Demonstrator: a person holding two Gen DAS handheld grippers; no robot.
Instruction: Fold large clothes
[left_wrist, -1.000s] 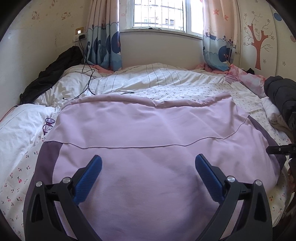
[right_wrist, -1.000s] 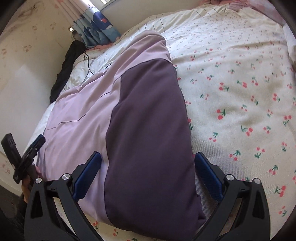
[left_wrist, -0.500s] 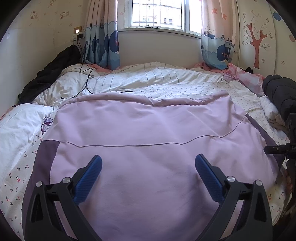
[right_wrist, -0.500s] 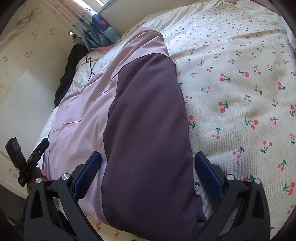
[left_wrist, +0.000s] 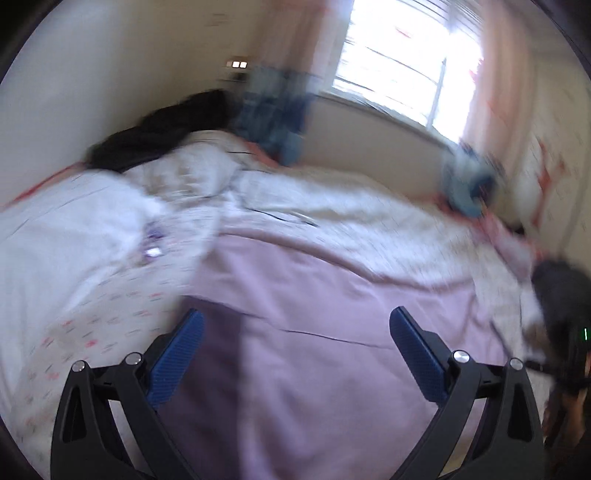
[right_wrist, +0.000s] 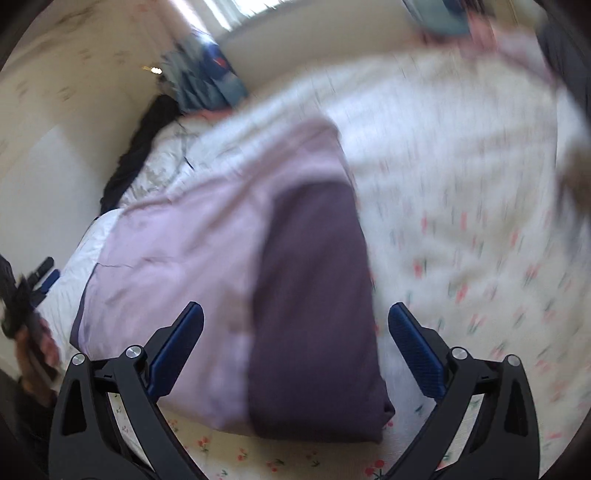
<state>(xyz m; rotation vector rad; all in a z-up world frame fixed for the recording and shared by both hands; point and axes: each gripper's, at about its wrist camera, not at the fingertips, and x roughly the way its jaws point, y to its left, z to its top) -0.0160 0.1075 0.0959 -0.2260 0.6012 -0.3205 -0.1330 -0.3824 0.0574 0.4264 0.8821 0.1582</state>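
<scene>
A: How is the garment (right_wrist: 229, 258) seen?
B: It is laid flat on the bed (right_wrist: 461, 206), soft cloth in pale lilac with a dark purple panel (right_wrist: 314, 306) at its right side; a thin seam is drawn across it. Both views are blurred.

A: What is counted?
B: One garment, two claws.

A: And the claws?
B: The left claw (left_wrist: 295, 354) and right claw (right_wrist: 295, 347) are spread wide over the garment, nothing held; ribbed blue pads (right_wrist: 177, 347) are fitted on black arms.
</scene>
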